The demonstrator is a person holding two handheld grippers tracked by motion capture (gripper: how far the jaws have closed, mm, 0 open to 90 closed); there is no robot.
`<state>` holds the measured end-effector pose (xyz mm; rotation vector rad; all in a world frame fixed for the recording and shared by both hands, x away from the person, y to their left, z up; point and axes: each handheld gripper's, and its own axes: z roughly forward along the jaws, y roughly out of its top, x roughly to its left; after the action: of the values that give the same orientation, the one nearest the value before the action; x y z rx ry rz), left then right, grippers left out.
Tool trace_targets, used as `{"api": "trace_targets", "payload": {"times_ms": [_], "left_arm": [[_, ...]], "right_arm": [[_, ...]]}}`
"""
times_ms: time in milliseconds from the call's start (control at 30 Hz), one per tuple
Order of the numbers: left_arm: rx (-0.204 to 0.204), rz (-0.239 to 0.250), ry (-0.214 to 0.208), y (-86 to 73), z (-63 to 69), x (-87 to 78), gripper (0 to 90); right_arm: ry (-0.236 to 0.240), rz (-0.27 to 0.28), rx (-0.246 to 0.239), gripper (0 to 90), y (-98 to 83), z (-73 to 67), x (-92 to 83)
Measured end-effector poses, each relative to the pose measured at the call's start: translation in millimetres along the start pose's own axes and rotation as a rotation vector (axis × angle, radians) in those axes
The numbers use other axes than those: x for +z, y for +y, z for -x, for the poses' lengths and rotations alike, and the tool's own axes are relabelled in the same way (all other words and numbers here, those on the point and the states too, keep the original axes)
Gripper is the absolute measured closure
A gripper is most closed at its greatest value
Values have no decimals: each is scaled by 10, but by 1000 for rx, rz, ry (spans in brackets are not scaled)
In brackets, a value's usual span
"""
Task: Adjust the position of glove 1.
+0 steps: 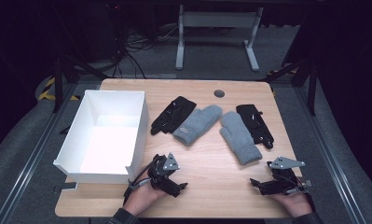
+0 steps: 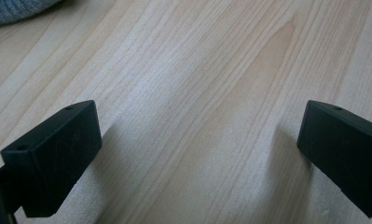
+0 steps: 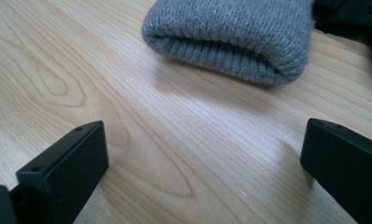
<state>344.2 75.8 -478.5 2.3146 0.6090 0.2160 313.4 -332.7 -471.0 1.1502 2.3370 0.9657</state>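
Both grippers rest low near the front edge of the wooden bench, each held in one of the person's hands. The left gripper lies just beside the front right corner of the white box; in its own view its jaws stand wide apart with nothing but bare wood between them, and a sliver of grey knit shows far off at the upper left corner. The right gripper sits at the other side of the bench, and its jaws are likewise spread wide and hold nothing.

Ahead of the right gripper's jaws lies a grey mitten, cuff end toward them; in the right gripper view that ribbed cuff lies flat on the wood, near the jaws but apart from them. Just beyond that mitten, touching its far side, is a black glove.

A second grey mitten lies ahead of the left gripper's jaws and off to their right, well apart from them. Another black glove lies against its left side, between it and the box. The two mittens angle toward each other, their tips close together without clearly touching.
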Motion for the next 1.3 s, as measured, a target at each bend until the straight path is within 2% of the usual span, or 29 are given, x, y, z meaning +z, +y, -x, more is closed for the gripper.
{"api": "trace_targets", "payload": {"times_ms": [233,467,767,1033,1300], "left_arm": [[0,1,-3,-25,1,-20,1],[6,1,-7,-78,-19,-68,1],[-2,-4,-2,-73,-21,-67,0],[-1,-2,-1,-66,-25,-60,0],[-2,-2,-1,-67,-28,-62,0]], "right_arm": [[-8,-1,-1,10,-3,-6,-1],[-32,-26,24,28,70,27,-22],[-60,21,20,54,279,27,-87],[-44,39,25,96,490,61,-11],[-38,42,4,120,721,83,174]]}}
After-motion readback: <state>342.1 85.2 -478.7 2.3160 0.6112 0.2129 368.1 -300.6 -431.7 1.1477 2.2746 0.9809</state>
